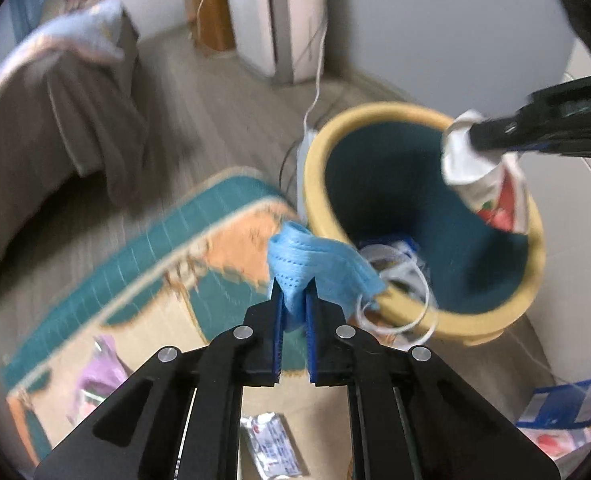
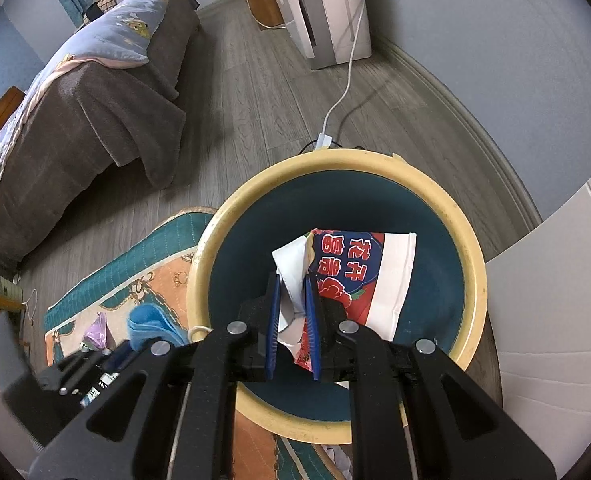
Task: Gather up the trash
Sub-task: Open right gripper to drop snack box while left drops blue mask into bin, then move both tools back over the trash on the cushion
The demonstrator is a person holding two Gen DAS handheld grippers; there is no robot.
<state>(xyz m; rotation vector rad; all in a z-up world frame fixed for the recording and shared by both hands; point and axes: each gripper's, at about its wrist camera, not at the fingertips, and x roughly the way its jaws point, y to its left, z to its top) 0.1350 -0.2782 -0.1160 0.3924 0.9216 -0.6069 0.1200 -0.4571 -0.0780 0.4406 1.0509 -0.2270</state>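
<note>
Here, in the left wrist view, the left gripper (image 1: 295,300) pinches a crumpled blue paper face mask (image 1: 315,268) just at the near rim of the round yellow bin with a dark teal inside (image 1: 531,280). In the right wrist view, the right gripper (image 2: 293,300) is clamped on a flattened red, blue and white paper cup (image 2: 359,276) directly over the bin's mouth, its long axis tilted, so this hand looks better placed to let go first.

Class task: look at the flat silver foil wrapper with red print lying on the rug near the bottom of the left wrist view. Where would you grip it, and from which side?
Probably at a short end of the silver foil wrapper, approached from above with the fingers steeply tilted. It lies flat on the patterned teal and orange rug, so nothing stands up to pinch; its crinkled upper end looks slightly lifted, offering an edge.
</note>
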